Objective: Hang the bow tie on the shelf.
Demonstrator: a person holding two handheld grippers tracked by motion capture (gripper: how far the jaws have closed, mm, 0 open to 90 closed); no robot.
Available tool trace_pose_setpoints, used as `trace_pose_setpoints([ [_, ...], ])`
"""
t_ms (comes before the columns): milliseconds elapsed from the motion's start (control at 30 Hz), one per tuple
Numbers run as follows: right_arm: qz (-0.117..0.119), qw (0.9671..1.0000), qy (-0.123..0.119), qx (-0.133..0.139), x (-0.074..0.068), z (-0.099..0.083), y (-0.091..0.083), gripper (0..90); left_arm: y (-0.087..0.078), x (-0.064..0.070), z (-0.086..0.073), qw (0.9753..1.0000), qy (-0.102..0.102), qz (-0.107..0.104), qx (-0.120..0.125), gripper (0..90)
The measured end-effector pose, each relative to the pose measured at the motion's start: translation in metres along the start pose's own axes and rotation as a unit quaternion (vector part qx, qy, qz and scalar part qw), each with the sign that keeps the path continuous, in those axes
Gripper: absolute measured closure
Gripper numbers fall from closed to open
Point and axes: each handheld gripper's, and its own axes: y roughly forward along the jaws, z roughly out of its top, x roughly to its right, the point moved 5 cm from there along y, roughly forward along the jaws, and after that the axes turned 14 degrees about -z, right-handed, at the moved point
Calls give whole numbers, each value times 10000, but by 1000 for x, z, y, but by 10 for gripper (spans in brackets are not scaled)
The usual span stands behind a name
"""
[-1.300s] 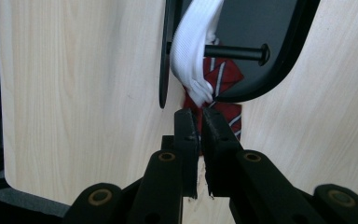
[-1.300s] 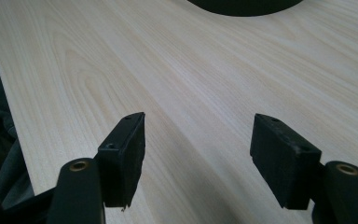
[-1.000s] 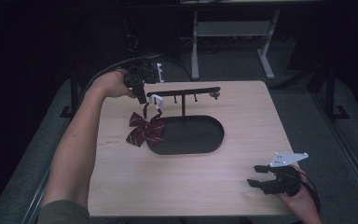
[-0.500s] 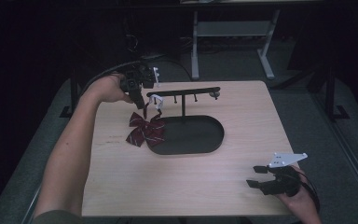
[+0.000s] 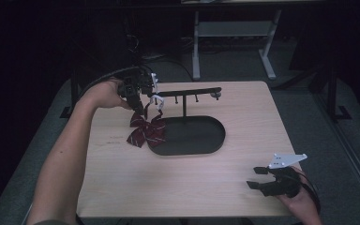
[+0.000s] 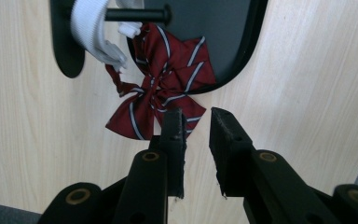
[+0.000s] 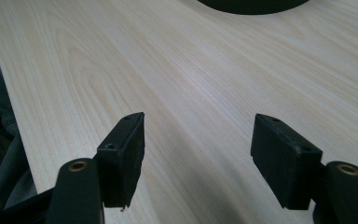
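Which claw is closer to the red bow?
Left. The left claw hovers just above the bow; the right claw sits far away at the table's near right corner.

High view overlooking whole table [image 5: 178, 187], 2 gripper views close above it, all sharing black base [image 5: 192, 136]

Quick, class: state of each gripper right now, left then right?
Left gripper: open a little, holding nothing, above the striped red bow tie.
Right gripper: wide open, empty, over the bare wooden table.
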Motion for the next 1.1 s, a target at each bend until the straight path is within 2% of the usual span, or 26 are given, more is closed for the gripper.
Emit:
trace_pose_setpoints([
  [100,5,10000,23,-17,0,0,0,345,0,3,-1,9999,26,-23,122,741],
  [167,6,10000,13,-14,-1,0,1,344,1,5,-2,9999,53,-36,84,738],
  [300,11,10000,30,-22,-1,0,1,344,4,10,-4,9997,81,-97,212,726],
  [367,6,10000,20,-28,-1,0,1,344,6,11,-5,9998,107,-91,164,718],
  [433,3,10000,8,-30,-1,0,2,344,7,13,-5,9996,106,-94,230,712],
  [1000,-12,10000,35,-52,0,-1,3,344,18,20,-21,9992,0,-161,354,661],
  [1100,-18,10000,38,-59,1,-1,3,344,20,22,-23,9994,-32,-160,296,652],
])
